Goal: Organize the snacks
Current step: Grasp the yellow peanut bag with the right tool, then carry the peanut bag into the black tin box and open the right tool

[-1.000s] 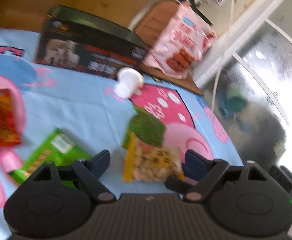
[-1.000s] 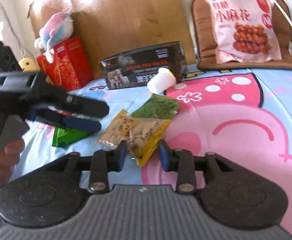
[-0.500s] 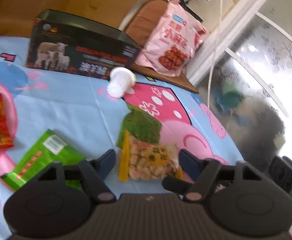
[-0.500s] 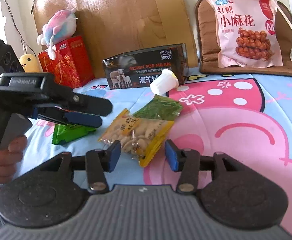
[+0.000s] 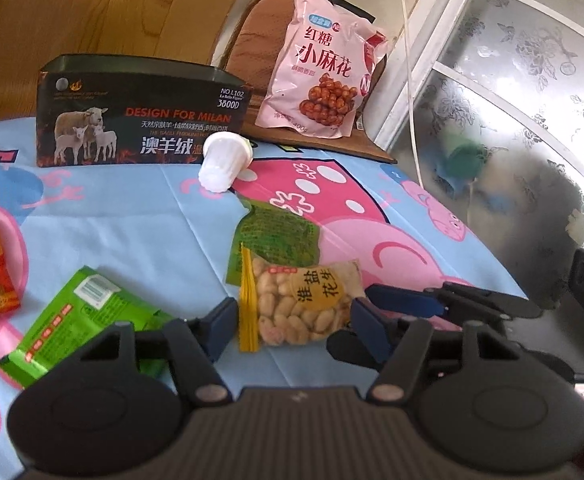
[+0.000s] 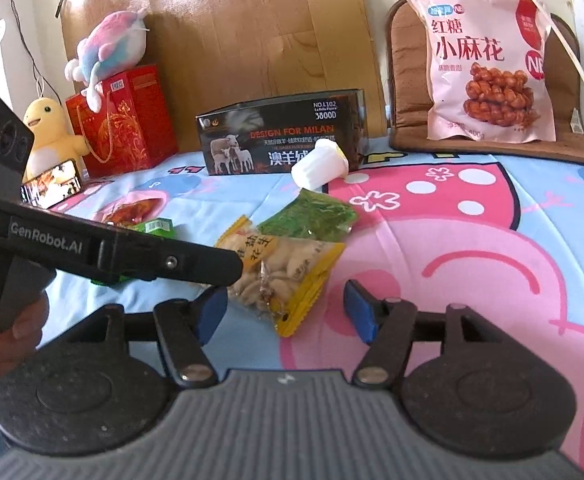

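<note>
Both my wrist cameras look down close over the peanut packet (image 5: 306, 304) (image 6: 279, 276), left view from its left, right view from its right.

We're getting bright daylight coming in thru the frosted window (image 5: 532, 92) on the right of the left wrist view, blowing out to white glare at its lower edge, w/ a sunlit patch glowing on the wooden board (image 6: 227, 40) in the right wrist view. Both pics are staying sharp at centre; fisheye is bending edges and darkening corners, and shadows are falling soft.
</note>
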### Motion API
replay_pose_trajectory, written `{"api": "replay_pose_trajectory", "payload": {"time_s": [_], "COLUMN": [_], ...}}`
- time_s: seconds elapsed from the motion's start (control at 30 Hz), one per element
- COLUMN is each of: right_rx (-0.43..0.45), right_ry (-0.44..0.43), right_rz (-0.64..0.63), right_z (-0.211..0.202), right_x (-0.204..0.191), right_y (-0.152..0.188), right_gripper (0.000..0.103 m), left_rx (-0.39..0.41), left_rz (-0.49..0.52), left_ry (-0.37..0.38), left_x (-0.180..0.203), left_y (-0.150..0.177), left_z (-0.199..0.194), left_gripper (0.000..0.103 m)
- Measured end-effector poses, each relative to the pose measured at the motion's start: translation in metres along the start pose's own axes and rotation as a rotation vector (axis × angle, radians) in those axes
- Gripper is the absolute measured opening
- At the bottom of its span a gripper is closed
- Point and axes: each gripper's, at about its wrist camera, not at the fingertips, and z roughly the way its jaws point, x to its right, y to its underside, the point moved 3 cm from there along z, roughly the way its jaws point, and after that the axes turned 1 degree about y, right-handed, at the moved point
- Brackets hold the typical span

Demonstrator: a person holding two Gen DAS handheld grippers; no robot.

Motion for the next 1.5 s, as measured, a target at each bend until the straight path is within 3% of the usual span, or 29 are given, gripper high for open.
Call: {"api": "replay_pose_trajectory", "payload": {"time_s": [0.17, 0.3, 0.43, 0.5, 0.7, 0.87, 1.03, 1.2, 1.3, 1.37, 1.5], "right_rx": [-0.006, -0.012, -0.011, -0.005, 0.051, 0.136, 0.204, 0.136, 0.100, 0.107, 0.157], "right_ry": [0.015, 0.025, 0.045, 0.045, 0.010, -0.021, -0.053, -0.082, -0.026, 0.018, -0.014], "right_rz": [-0.023, -0.057, -0.091, -0.086, -0.075, -0.117, -0.172, -0.154, -0.197, -0.211, -0.121], "right_z": [0.001, 0.002, 0.002, 0.002, -0.005, 0.000, 0.038, 0.109, 0.142, 0.148, 0.114], "right_x": [-0.003, -0.008, -0.014, -0.014, -0.023, -0.027, -0.020, -0.006, -0.007, -0.004, 0.019], "right_y": [0.001, 0.001, 0.002, 0.002, -0.010, -0.048, -0.112, -0.169, -0.179, -0.179, -0.169], "right_gripper": [0.067, 0.064, 0.052, 0.047, 0.043, 0.043, 0.043, 0.046, 0.062, 0.062, 0.062], "left_rx": [0.029, 0.013, 0.007, -0.001, 0.062, 0.142, 0.205, 0.214, 0.200, 0.219, 0.231], "left_rz": [0.031, 0.025, -0.027, -0.064, -0.030, -0.012, 0.008, -0.061, -0.136, -0.163, -0.147], "left_ry": [-0.009, 0.013, 0.026, 0.057, 0.056, 0.029, -0.042, -0.161, -0.203, -0.173, -0.123], "left_x": [0.001, 0.002, -0.005, -0.007, 0.002, -0.008, -0.032, -0.079, -0.103, -0.108, -0.099], "left_y": [0.005, 0.005, 0.003, 0.002, -0.019, -0.065, -0.134, -0.176, -0.180, -0.174, -0.149], "left_z": [-0.001, 0.002, 0.003, 0.000, -0.025, -0.040, -0.032, -0.002, 0.009, 0.002, -0.015], "left_gripper": [0.056, 0.045, 0.030, 0.028, 0.028, 0.028, 0.031, 0.033, 0.035, 0.035, 0.035]}}
